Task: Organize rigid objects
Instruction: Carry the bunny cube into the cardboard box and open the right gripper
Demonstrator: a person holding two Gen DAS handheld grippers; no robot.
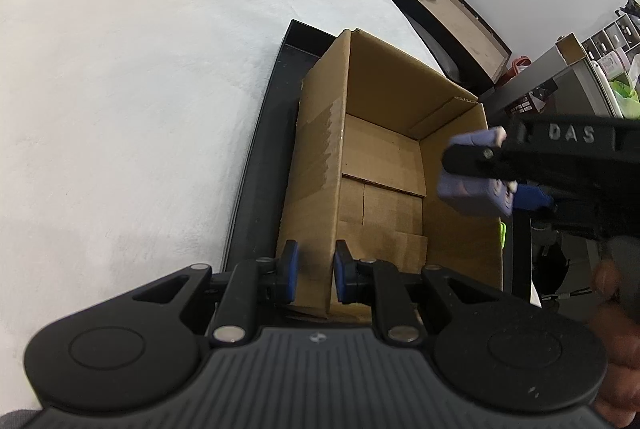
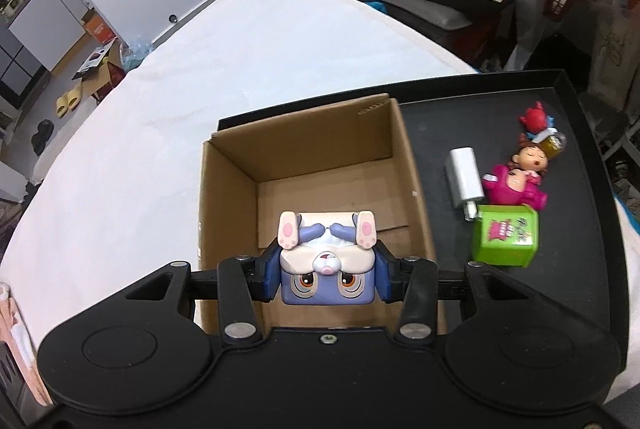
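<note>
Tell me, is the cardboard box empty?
Empty. The cardboard box shows only bare floor flaps; the bunny toy is held above it in the right hand-held gripper.

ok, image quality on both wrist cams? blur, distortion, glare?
Left wrist view: strong fisheye bend along the white cloth edge; the right gripper and its purple rabbit cube look soft, the cardboard box sharp. Right wrist view: cube crisp, black tray rim bowed, corners vignetted. No harsh glare in either.
</note>
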